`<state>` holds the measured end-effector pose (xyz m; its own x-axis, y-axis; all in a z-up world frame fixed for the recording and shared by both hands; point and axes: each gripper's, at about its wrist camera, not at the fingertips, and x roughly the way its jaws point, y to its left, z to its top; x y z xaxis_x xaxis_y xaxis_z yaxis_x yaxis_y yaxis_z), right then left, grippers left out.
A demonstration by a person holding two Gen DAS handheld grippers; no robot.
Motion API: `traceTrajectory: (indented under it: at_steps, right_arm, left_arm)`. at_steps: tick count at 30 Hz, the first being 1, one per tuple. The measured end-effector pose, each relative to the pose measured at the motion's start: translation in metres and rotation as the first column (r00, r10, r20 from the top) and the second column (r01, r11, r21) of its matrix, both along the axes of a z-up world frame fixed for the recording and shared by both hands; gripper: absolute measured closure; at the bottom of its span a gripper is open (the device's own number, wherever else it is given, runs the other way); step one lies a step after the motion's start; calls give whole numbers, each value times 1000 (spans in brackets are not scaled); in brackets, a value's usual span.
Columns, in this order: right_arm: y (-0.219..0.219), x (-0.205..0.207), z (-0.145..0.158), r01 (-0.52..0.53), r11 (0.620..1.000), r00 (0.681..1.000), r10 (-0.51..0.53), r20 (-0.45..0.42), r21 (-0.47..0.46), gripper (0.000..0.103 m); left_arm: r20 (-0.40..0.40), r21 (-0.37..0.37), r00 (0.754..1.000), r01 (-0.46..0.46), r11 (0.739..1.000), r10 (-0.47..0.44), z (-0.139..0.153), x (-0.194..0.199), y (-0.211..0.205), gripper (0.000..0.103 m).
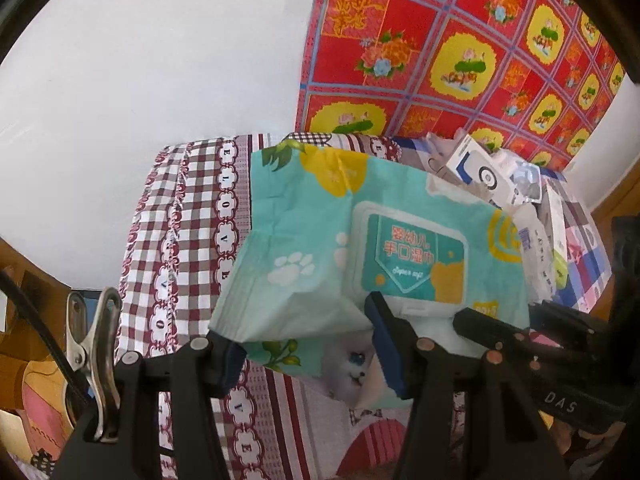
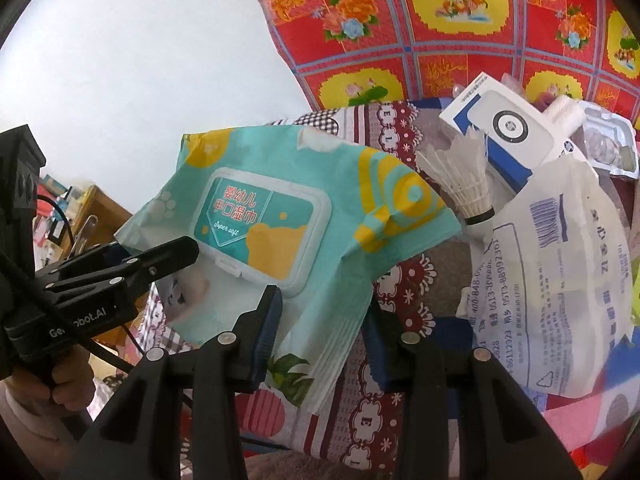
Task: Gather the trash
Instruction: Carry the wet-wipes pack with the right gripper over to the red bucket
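Observation:
A teal wet-wipes pack (image 1: 360, 240) with a lidded flap sits lifted over the patterned cloth. My left gripper (image 1: 308, 344) has its jaws on either side of the pack's lower edge, and the gap between them is wide. The pack shows in the right wrist view (image 2: 288, 216) too. My right gripper (image 2: 324, 328) straddles the pack's lower right corner, fingers apart. The left gripper's black fingers (image 2: 168, 256) show at the pack's left edge there.
A pile of trash lies to the right: a white and blue box (image 2: 508, 128), a shuttlecock (image 2: 464, 184), a white printed bag (image 2: 560, 272), a clear blister pack (image 2: 608, 140). A red floral cloth (image 2: 460, 28) hangs behind. A metal clip (image 1: 96, 344) sits at the left.

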<state>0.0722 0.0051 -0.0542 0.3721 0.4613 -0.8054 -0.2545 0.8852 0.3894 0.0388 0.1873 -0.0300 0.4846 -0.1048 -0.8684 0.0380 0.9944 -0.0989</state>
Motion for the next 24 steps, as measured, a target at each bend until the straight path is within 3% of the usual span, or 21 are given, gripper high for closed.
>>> traceTrajectory:
  at_steps: [24]
  right_arm:
    - [-88,-48,37,48,997,994,-54,90,59,65]
  left_arm:
    - [91,62,996,6,998,-12,39,-44,-90,45]
